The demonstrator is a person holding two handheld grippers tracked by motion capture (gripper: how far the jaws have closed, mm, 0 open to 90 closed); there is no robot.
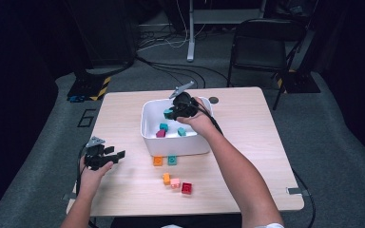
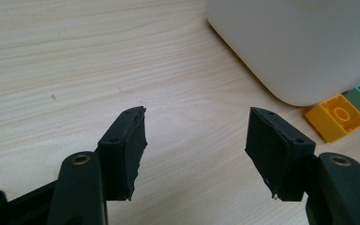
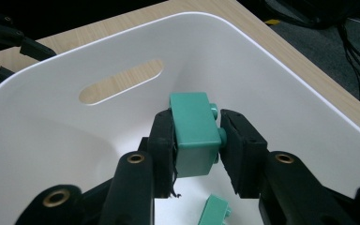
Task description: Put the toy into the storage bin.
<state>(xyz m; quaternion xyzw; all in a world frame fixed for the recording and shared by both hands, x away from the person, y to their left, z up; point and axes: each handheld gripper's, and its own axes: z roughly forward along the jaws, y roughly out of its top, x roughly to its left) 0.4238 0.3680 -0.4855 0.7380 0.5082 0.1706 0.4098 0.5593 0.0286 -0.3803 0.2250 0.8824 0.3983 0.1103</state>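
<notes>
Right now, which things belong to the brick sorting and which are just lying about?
In the job: right gripper shut on a teal brick; white bin; loose bricks on the table, like the red brick.
Lying about: folding chair; floor cables.

A: Left black two-jaw gripper [image 1: 105,157] sits low at the near-left, jaws spread wide, nothing between them, forearm coming in short from the bottom edge.

B: Right black two-jaw gripper [image 1: 178,110]?

A: Arm stretched forward, wrist bent down, jaws clamped tight on something held between the pads [image 3: 165,140].

Blocks [image 1: 171,130] in bin [image 1: 147,124], others [image 1: 175,182] before it
</notes>
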